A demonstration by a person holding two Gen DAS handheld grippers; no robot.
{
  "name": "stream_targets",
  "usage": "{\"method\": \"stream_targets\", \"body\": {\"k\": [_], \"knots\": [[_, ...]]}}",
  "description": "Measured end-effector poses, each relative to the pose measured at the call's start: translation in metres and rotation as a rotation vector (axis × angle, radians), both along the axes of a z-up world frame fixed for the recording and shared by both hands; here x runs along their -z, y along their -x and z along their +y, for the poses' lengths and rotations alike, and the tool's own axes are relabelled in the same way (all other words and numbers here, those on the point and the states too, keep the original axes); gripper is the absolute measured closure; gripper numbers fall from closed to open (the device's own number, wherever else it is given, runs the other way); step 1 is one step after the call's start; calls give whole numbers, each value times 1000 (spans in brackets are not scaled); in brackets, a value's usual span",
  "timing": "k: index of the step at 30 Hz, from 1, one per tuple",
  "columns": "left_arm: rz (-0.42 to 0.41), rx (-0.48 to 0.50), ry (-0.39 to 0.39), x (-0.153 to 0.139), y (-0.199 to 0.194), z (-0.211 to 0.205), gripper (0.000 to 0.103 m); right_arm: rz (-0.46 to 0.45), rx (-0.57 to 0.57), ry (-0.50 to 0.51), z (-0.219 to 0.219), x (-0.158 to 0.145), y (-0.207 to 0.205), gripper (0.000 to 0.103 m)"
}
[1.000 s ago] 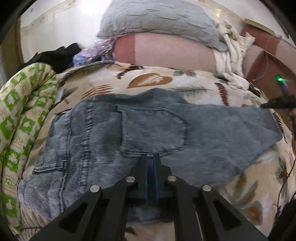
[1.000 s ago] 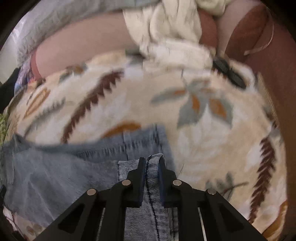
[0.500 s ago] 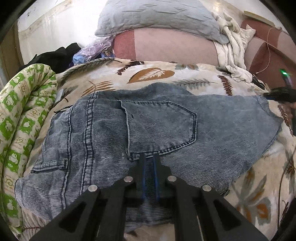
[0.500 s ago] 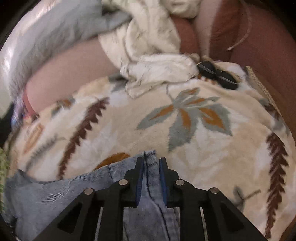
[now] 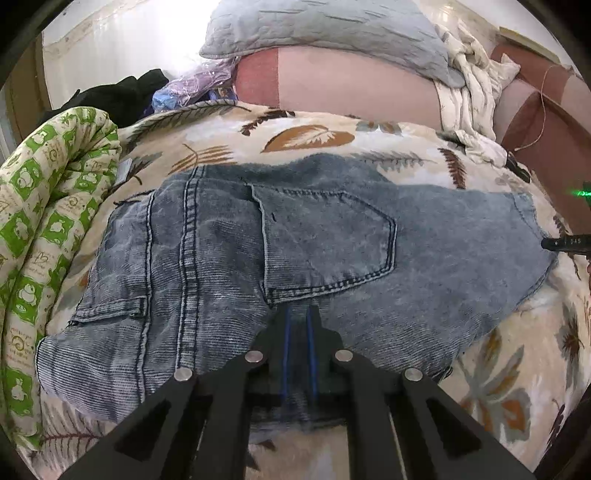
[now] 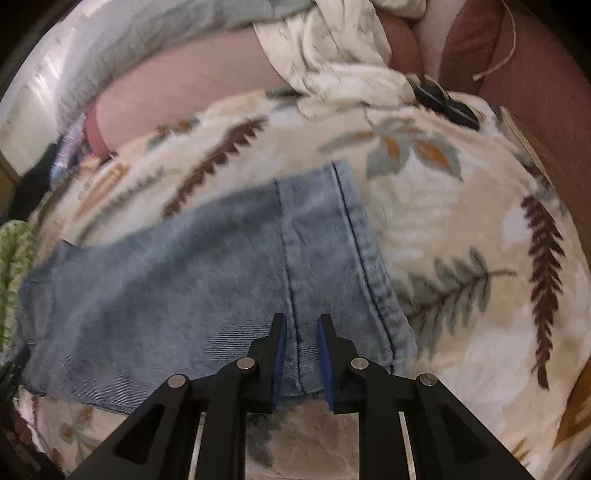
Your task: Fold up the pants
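Observation:
Grey-blue jeans (image 5: 332,229) lie folded across a leaf-print blanket (image 5: 314,136), back pocket up and waistband to the left. My left gripper (image 5: 298,312) is shut on the near edge of the denim, just below the pocket. In the right wrist view the hem end of the jeans (image 6: 184,288) lies flat on the blanket (image 6: 461,240). My right gripper (image 6: 302,321) stands over the hem's near edge with its jaws slightly apart. A seam runs between the pads, which do not press on it. One black finger (image 5: 565,243) of the right gripper shows at the left view's right edge.
A rolled green-and-white quilt (image 5: 44,206) lies along the left side. A grey pillow (image 5: 325,26) on a pink bolster and crumpled cream cloth (image 5: 469,92) fill the back. A small black object (image 6: 447,105) sits at the blanket's far right. Dark clothes are piled at the back left.
My right gripper has parted its jaws and let go of the hem, which now lies flat, and has drawn back towards the near edge. The left gripper has stayed put.

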State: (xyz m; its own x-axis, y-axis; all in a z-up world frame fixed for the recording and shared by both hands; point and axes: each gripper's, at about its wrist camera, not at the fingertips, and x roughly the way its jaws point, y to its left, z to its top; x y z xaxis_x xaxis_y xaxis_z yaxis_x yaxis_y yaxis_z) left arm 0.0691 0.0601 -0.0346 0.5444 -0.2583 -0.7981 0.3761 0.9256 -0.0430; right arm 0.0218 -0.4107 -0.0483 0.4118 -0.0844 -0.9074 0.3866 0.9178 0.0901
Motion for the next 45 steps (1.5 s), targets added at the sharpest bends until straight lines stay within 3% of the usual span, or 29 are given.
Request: {"method": "stream_targets", "body": {"k": [9, 13, 16, 19, 23, 28, 33, 36, 41, 43, 45], "knots": [[48, 39, -46, 7, 9, 10, 94, 52, 20, 39, 13, 9, 24, 83], [53, 21, 25, 1, 8, 23, 94, 51, 35, 68, 18, 8, 20, 83], [4, -9, 46, -11, 8, 30, 94, -30, 40, 94, 26, -4, 21, 83], [-55, -22, 71, -22, 8, 32, 94, -127, 49, 51, 36, -15, 21, 83], [-67, -2, 131, -29, 7, 18, 94, -165, -117, 19, 87, -29, -11, 81], [-11, 82, 105, -17, 12, -15, 94, -179, -361, -99, 175, -40, -69, 66], [89, 78, 71, 3, 7, -22, 94, -158, -506, -154, 247, -42, -132, 65], [83, 78, 93, 0, 8, -18, 94, -130, -568, -302, 277, -31, -168, 65], [75, 74, 97, -1, 10, -13, 94, -63, -560, -239, 318, -4, -208, 65], [68, 75, 95, -1, 11, -10, 94, -20, -538, -164, 329, 10, -222, 66], [101, 69, 113, 3, 9, -4, 94, -13, -522, -128, 330, 15, -230, 68]]}}
